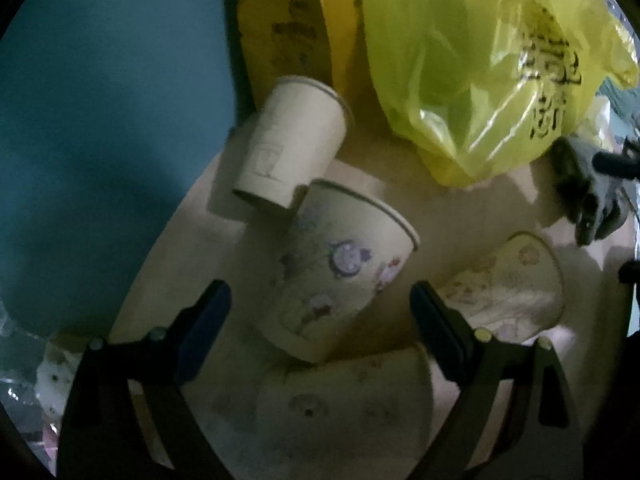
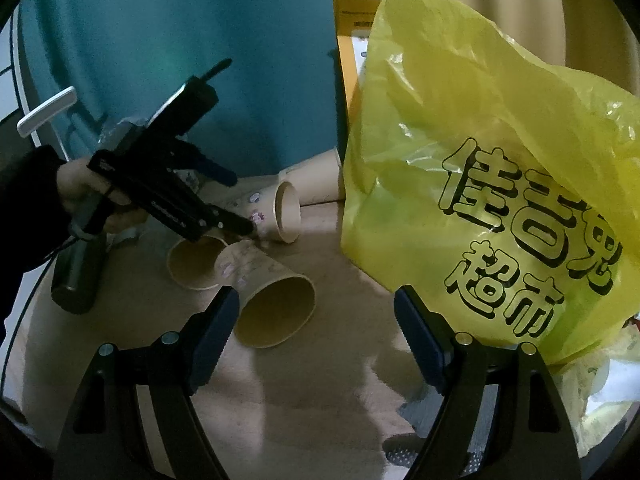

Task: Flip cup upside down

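Observation:
Several paper cups lie on their sides on a beige round table [image 1: 192, 240]. In the left wrist view a cartoon-printed cup [image 1: 340, 272] lies between the open fingers of my left gripper [image 1: 320, 316], untouched. A plain cup [image 1: 292, 144] lies behind it, another cup [image 1: 516, 284] to the right, another [image 1: 352, 400] below. In the right wrist view my right gripper [image 2: 316, 332] is open and empty, just before a cup [image 2: 272, 300] whose mouth faces it. The left gripper [image 2: 224, 220] shows there over the cups, next to a cup [image 2: 280, 212].
A big yellow plastic bag [image 2: 480, 184] with black characters fills the table's right side, also in the left wrist view [image 1: 480, 80]. A yellow box [image 2: 352, 60] stands behind it. A dark bottle [image 2: 76, 272] stands at the left. A teal curtain [image 2: 200, 40] hangs behind.

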Tool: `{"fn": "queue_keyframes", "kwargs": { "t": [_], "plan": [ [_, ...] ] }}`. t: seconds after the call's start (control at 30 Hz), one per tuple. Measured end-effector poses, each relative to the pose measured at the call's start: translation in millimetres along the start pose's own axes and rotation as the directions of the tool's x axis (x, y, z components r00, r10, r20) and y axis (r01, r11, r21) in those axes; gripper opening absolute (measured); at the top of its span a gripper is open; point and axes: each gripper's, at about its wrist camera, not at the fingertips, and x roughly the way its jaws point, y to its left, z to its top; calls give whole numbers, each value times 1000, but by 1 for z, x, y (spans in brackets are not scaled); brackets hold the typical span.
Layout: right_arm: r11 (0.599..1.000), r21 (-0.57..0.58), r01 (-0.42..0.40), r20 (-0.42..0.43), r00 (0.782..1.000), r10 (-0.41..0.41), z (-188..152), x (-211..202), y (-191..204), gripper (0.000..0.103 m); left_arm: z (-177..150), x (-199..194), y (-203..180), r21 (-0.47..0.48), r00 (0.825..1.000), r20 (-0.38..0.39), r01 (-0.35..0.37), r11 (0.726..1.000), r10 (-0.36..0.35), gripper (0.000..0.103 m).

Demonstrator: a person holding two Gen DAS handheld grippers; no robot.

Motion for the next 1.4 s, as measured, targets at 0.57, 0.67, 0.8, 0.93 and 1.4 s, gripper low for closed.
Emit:
{"fn": "queue_keyframes", "kwargs": {
  "t": [0.57, 0.67, 0.8, 0.93, 1.4],
  "plan": [
    [1000, 25, 7, -5, 1000, -7, -3, 1, -5, 83, -2, -7, -16, 21, 997, 71, -11, 1000, 9, 62],
    [1000, 25, 10, 1, 1000, -10, -4, -3, -3, 83, -3, -17, -24, 14, 995, 94, -16, 1000, 15, 62],
    [1000, 25, 13, 15, 1000, -13, -5, -12, -1, 83, -6, -43, -34, 13, 991, 130, -28, 1000, 26, 62],
    [1000, 25, 10, 37, 999, -11, -7, -27, 3, 83, -14, -75, -50, 0, 986, 165, -38, 999, 37, 62],
    [998, -37, -56, 17, 998, 57, -48, -69, 48, 83, -145, -138, -119, -161, 970, 220, -71, 984, 106, 62]
  ]
}}
